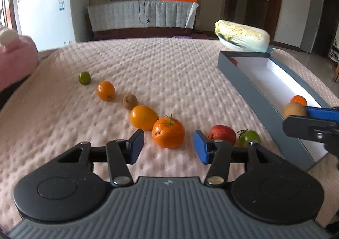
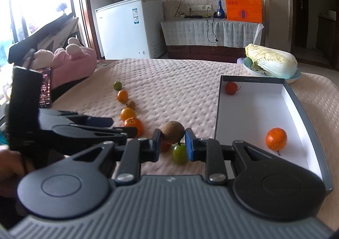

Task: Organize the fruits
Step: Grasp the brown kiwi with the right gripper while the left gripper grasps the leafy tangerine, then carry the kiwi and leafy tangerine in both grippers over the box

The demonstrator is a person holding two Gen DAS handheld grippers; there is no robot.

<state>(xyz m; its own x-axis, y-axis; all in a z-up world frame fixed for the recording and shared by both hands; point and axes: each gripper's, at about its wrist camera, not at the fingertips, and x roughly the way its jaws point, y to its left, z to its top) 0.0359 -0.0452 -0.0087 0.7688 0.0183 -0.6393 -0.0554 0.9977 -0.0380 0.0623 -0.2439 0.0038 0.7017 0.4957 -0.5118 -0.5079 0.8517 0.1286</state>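
Two wrist views of a fruit-sorting task on a pink quilted bed cover (image 1: 169,65). In the right wrist view, the right gripper (image 2: 172,143) sits at lower centre, its jaws clamped on a brown kiwi (image 2: 173,134) held above the cover, just left of the grey box (image 2: 293,94). The box, occupying the right of the frame, already contains a small red fruit (image 2: 231,88) at its far corner and a mandarin (image 2: 276,139) nearer the camera.

In the left wrist view, the left gripper (image 1: 168,145) rests at lower centre, jaws spread wide and empty, bracketing a stemmed mandarin (image 1: 168,132) without touching it. A diagonal row runs toward the upper left: an orange oval fruit (image 1: 143,117), a second kiwi (image 1: 129,101), another orange fruit (image 1: 106,90) and a green lime (image 1: 84,78). A red fruit (image 1: 222,134) and a green tomato (image 1: 249,137) lie right of the jaws.

Judged progress: early; two fruits boxed, one in transit, seven left on the cover.
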